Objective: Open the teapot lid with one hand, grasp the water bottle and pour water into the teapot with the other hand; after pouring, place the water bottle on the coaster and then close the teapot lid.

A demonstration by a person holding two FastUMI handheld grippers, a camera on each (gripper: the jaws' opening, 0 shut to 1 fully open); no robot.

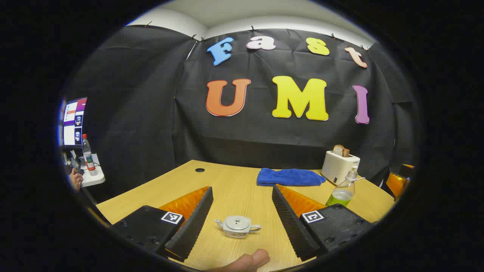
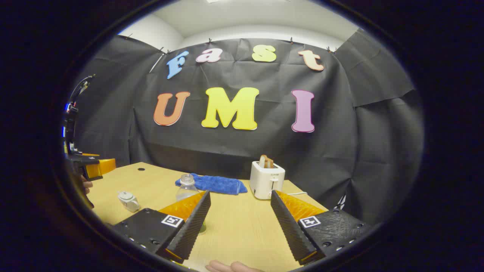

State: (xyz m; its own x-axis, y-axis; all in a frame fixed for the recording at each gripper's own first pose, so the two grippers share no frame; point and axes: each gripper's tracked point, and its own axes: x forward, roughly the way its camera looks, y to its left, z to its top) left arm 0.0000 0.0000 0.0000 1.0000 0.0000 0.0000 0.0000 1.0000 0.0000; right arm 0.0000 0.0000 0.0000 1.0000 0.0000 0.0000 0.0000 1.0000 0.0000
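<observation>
Both tools hung wide apart above the counter (image 1: 234, 185).
The lidded teapot (image 1: 237, 226) sat between the left tool (image 1: 242, 223); the water bottle (image 1: 343, 189) stood beside the right tool (image 2: 239, 223).

Lighting: even, overhead, bright on counter (image 1: 234, 189). Shadows: soft, short, beneath teapot (image 1: 237, 226). Glare: none on counter. Focus: sharp around teapot (edges bowed by fisheye, rims darkened).

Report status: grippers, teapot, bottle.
Both hand-held grippers, left and right, open, empty. Teapot lidded, between left fingers. Water bottle upright, untouched. Path clear.
</observation>
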